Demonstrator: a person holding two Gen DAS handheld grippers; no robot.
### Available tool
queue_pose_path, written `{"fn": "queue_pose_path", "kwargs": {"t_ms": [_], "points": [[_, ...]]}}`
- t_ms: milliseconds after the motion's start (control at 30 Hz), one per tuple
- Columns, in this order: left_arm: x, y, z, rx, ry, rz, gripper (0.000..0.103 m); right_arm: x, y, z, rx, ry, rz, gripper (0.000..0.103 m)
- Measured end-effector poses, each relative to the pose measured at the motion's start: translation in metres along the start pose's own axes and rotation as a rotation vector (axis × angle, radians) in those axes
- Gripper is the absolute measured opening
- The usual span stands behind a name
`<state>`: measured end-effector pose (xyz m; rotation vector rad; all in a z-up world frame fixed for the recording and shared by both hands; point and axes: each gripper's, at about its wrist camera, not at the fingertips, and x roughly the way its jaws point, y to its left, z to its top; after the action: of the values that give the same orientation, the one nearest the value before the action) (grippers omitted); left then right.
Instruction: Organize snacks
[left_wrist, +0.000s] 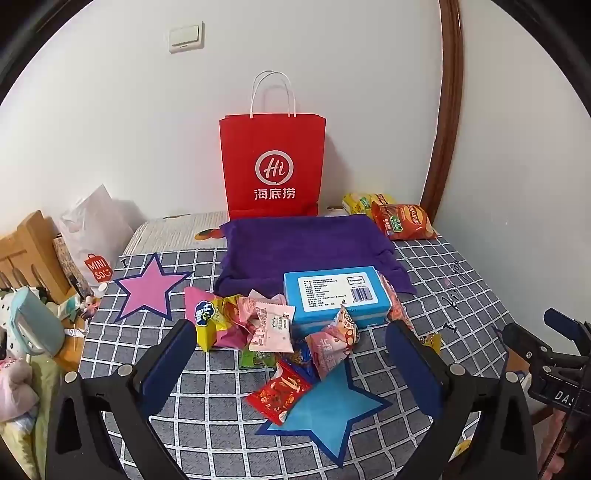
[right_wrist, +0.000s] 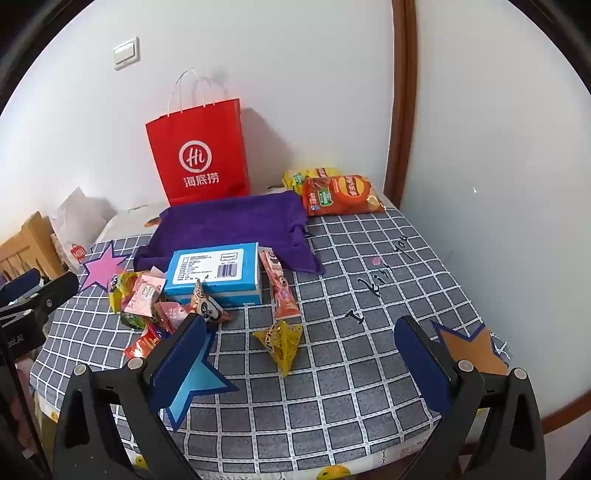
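With both tools released, left tool should straddle one near packet, the red snack packet; right tool idle.

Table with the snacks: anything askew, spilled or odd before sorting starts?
Small snack packets lie heaped in a loose pile against the blue box, some overlapping the blue star. One yellow packet sits apart. The purple cloth is rumpled. Nothing looks torn or spilled.
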<state>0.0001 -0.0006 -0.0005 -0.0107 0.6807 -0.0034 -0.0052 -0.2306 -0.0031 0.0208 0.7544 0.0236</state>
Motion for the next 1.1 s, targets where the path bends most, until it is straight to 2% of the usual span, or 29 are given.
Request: {"fn": "queue_pose_path", "kwargs": {"t_ms": [167, 433, 1100], "points": [[-0.001, 0.003, 0.001, -0.018, 0.003, -0.034, 0.102, -0.002, -0.002, -0.001, 0.001, 0.002, -0.007, 0.101], [-0.006, 0.000, -0.001, -0.016, -0.022, -0.036, 0.102, -0.005, -0.001, 0.006, 0.006, -0.006, -0.006, 0.101], [-0.007, 0.000, -0.002, -0.013, -0.026, -0.047, 0.102, -0.015, 0.002, 0.004, -0.002, -0.026, -0.004, 0.101]]}}
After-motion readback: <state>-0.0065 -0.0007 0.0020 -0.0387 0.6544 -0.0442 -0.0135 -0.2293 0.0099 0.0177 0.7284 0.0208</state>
